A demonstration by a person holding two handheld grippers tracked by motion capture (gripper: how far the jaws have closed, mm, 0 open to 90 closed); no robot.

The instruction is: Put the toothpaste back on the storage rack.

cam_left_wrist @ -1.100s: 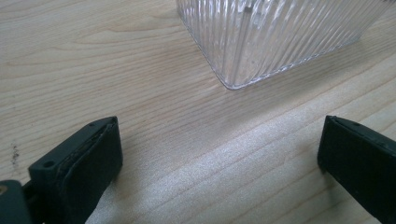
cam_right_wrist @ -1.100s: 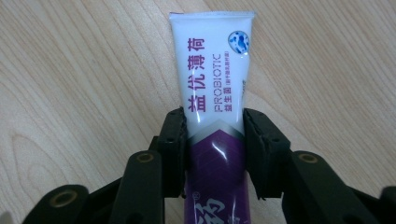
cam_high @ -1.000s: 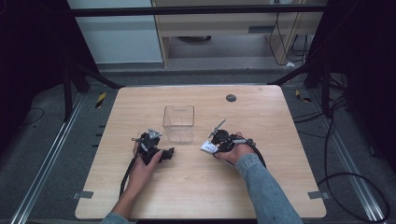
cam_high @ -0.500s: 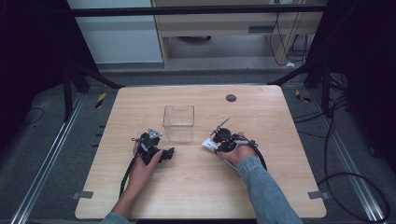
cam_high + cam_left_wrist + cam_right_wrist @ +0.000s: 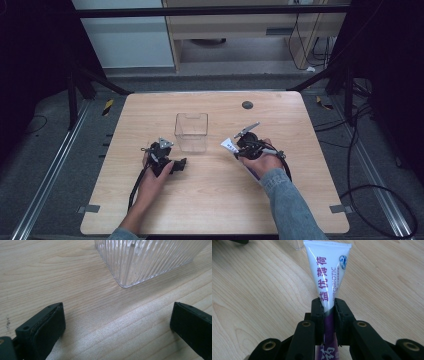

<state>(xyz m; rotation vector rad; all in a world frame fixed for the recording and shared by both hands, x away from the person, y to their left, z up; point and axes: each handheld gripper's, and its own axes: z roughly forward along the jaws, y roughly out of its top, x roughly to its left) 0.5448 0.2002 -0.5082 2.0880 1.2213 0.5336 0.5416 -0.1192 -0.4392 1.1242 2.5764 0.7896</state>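
White-and-purple tube (image 5: 329, 277) is pinched in my right gripper (image 5: 239, 146), lifted at three o'clock from the clear box (image 5: 191, 131). The pickup looks done; dropping it in remains. My left gripper (image 5: 117, 322) gapes wide, holding nothing.

black tongs (image 5: 328, 308), trailing black cables; denim sleeve (image 5: 290, 205) on right arm.

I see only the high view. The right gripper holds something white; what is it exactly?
Observer: A toothpaste tube, white with purple print; the right gripper has its jaws clamped on the tube's middle.
Operator: Is the left gripper open?
Observer: Yes. In its own view the left gripper has its jaws wide apart, with bare table between them.
Operator: What is ahead of it?
Observer: A corner of the clear ribbed container, not touching the jaws.
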